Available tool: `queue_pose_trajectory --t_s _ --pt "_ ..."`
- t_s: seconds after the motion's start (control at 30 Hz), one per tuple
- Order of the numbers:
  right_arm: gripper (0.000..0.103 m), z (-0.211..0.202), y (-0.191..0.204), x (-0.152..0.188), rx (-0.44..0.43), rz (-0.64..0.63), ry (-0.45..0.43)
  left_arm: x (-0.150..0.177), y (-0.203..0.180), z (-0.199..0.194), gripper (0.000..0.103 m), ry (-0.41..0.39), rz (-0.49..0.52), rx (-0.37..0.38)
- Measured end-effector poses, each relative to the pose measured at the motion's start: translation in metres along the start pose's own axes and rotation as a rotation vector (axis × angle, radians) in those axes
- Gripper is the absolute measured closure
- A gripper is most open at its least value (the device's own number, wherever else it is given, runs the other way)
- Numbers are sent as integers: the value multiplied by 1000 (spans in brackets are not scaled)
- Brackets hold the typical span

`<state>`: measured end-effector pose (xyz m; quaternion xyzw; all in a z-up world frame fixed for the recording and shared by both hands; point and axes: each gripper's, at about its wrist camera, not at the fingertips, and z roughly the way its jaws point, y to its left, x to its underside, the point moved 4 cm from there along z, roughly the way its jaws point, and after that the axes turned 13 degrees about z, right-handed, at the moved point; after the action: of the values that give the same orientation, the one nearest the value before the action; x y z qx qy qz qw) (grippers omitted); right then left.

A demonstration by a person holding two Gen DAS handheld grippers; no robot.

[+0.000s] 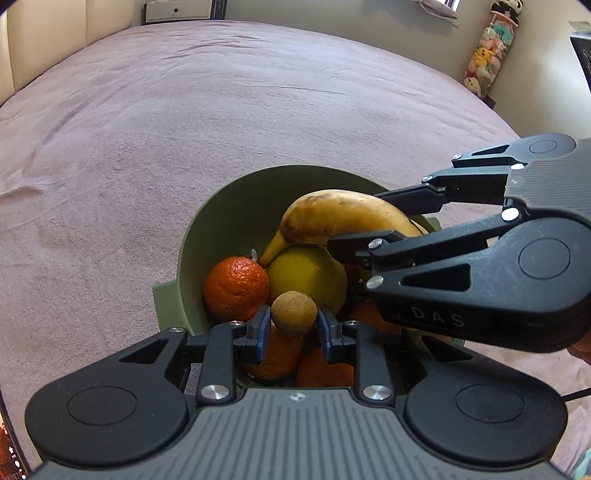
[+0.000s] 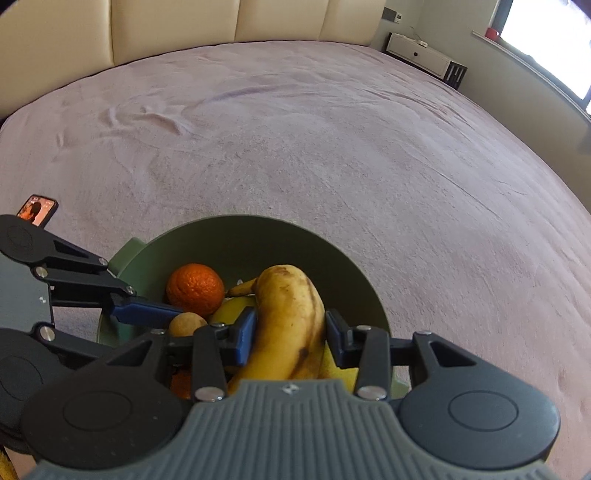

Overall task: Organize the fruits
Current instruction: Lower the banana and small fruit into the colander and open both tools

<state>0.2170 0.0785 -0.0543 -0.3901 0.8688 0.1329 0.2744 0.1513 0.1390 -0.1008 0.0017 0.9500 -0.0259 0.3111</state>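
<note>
A green bowl [image 1: 229,210] on the bed holds a spotted banana [image 1: 340,214], a yellow round fruit [image 1: 306,273], several oranges [image 1: 236,288] and a small brown round fruit [image 1: 294,313]. My left gripper [image 1: 294,325] is shut on the small brown fruit, held over the bowl. My right gripper [image 2: 290,332] is shut on the banana [image 2: 291,325], also over the bowl [image 2: 236,236]. The right gripper reaches in from the right in the left wrist view [image 1: 373,218]. The brown fruit [image 2: 186,325] and an orange [image 2: 194,288] show in the right wrist view.
The bowl sits on a wide pinkish bed cover [image 1: 221,110]. A phone [image 2: 37,209] lies on the cover left of the bowl. A padded headboard [image 2: 221,29], a white cabinet [image 2: 417,55] and a tube of plush toys [image 1: 487,55] stand beyond the bed.
</note>
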Motion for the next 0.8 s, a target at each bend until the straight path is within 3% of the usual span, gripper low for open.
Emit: queue_pose_trajectory --t_s 0.33,0.5,0.8 --pt "64 -7 0 1 19 38 -7 0 0 -2 73 0 -4 1" --pt "55 -17 -2 2 42 68 -43 -1 1 -3 73 -4 -5 3" --pt "45 -50 -31 20 112 324 -146 -3 -11 -1 73 -28 41 40"
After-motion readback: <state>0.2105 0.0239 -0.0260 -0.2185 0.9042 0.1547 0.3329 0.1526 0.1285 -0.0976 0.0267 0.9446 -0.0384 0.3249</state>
